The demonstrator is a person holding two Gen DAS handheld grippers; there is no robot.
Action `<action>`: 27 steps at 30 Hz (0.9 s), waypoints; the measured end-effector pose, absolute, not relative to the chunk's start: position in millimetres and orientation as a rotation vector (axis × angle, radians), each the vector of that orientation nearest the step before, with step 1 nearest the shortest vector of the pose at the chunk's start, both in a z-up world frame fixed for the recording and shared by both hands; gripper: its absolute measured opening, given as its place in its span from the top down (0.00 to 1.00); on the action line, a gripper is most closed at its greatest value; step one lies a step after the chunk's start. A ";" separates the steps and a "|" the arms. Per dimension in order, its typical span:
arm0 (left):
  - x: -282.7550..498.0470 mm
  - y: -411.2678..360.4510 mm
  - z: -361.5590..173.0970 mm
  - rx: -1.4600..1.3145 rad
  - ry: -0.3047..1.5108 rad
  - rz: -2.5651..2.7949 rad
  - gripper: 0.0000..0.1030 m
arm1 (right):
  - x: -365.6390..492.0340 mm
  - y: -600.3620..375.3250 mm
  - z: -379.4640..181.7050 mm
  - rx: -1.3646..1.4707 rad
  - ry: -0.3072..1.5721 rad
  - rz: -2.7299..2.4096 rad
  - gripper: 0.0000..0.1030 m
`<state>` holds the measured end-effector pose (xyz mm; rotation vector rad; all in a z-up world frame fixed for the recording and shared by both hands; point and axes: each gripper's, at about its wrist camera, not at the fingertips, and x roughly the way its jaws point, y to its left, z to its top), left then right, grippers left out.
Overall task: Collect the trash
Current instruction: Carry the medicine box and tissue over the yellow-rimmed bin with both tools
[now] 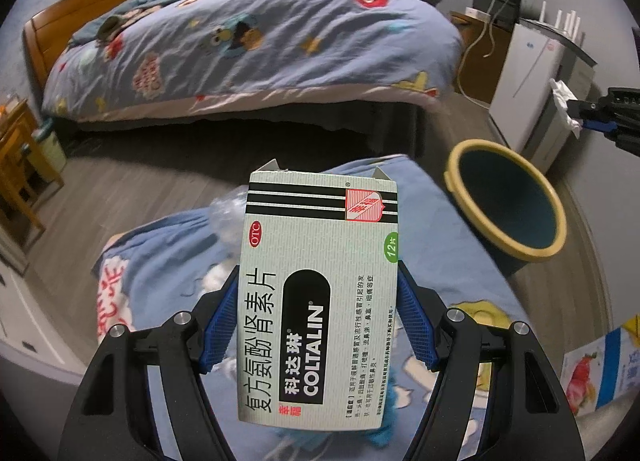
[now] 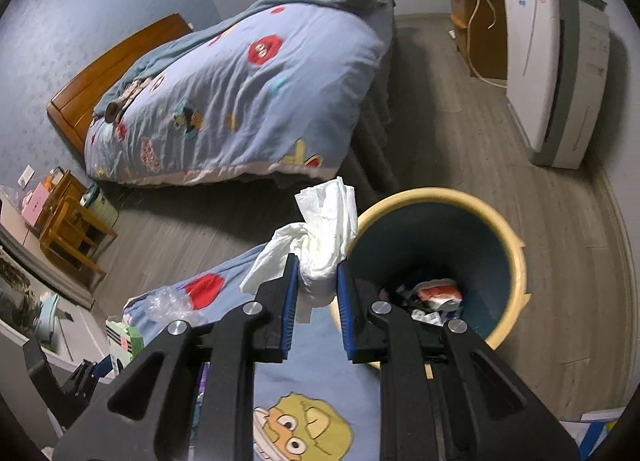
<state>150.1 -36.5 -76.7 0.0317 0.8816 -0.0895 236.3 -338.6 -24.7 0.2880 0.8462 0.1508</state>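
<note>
My left gripper (image 1: 318, 301) is shut on a pale green Coltalin medicine box (image 1: 316, 301), held upright above a blue patterned blanket (image 1: 160, 261). My right gripper (image 2: 318, 281) is shut on a crumpled white tissue (image 2: 324, 229), held just left of the rim of a yellow bin with a dark blue inside (image 2: 508, 221). The bin holds several bits of trash (image 2: 436, 297). In the left wrist view the bin (image 1: 508, 201) stands to the right, and the right gripper with the tissue (image 1: 564, 101) shows at the far right edge. A clear plastic wrapper (image 2: 168, 301) lies on the blanket.
A bed with a blue cartoon quilt (image 2: 240, 101) stands across the grey wood floor. A white appliance (image 2: 552, 73) stands against the right wall by a wooden cabinet (image 2: 476, 33). Small wooden furniture (image 2: 72, 229) is at the left. A colourful package (image 1: 600, 369) lies at the right.
</note>
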 end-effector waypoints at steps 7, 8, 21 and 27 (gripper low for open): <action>163.5 -76.7 -64.5 0.051 0.868 -0.156 0.30 | 237.9 -373.1 -23.7 0.285 0.834 0.102 0.82; 165.1 -81.2 -63.6 0.052 0.867 -0.163 0.30 | 238.5 -376.9 -23.6 0.283 0.833 0.095 0.82; 189.4 -152.7 -59.1 0.096 0.873 -0.285 0.30 | 251.3 -421.6 -52.1 0.271 0.905 0.023 0.82; 195.9 -175.6 -56.9 0.114 0.880 -0.332 0.30 | 253.2 -434.0 -72.4 0.288 0.957 0.005 0.82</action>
